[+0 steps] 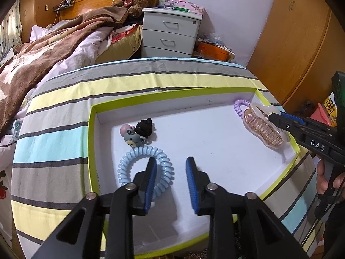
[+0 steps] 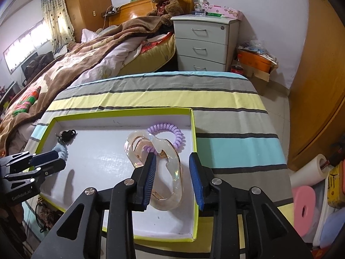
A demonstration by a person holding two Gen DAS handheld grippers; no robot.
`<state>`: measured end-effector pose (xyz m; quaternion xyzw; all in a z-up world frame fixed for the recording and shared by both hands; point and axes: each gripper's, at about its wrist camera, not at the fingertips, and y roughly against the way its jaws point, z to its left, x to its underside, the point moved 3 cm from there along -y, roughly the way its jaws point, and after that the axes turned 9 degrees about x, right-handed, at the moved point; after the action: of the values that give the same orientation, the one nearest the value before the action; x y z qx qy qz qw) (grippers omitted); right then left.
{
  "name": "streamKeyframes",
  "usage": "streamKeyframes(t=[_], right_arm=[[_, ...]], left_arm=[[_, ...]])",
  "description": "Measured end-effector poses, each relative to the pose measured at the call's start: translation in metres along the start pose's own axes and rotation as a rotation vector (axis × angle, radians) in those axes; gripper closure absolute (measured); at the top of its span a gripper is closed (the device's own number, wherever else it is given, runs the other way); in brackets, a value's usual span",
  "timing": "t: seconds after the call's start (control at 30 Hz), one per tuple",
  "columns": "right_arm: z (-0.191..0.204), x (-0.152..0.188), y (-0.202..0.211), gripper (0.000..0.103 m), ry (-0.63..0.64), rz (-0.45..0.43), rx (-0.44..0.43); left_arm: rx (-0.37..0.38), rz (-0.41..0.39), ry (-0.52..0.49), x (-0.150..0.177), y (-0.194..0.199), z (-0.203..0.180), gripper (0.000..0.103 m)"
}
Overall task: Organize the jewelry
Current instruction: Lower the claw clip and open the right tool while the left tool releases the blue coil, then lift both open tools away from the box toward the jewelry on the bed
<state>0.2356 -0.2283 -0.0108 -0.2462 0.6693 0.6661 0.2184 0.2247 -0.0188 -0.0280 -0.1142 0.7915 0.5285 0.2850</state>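
A shallow white tray with a lime rim (image 1: pixel 90 151) lies on the striped cloth. My left gripper (image 1: pixel 170 159) is open low over the tray. Its left finger lies across a light blue coil hair tie (image 1: pixel 129 161), and the pads press on nothing. Beyond it sit a grey bear-head charm (image 1: pixel 134 139) and a black hair tie (image 1: pixel 145 127). My right gripper (image 2: pixel 172 155) is open, straddling a clear hair claw clip (image 2: pixel 170 185) without gripping it. One end of the clip lies on a purple coil tie (image 2: pixel 172 129) in the tray's far right corner.
The tray's right wall (image 2: pixel 194 151) runs just under my right finger. The striped table (image 1: pixel 64 116) ends at a bed with a brown blanket (image 1: pixel 43 54) on the left. A grey nightstand (image 1: pixel 170 34) stands behind it. A person's hand (image 1: pixel 323 172) holds the right gripper.
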Motion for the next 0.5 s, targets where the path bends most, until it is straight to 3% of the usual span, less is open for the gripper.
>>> streamKeyframes(t=[0.17, 0.5], right_arm=[[0.001, -0.001, 0.011, 0.057, -0.006, -0.030, -0.015], [0.000, 0.004, 0.037, 0.057, -0.017, -0.086, -0.015]], left_arm=[[-0.010, -0.011, 0.006, 0.001, 0.007, -0.001, 0.062], [-0.012, -0.057, -0.003, 0.005, 0.033, -0.011, 0.053]])
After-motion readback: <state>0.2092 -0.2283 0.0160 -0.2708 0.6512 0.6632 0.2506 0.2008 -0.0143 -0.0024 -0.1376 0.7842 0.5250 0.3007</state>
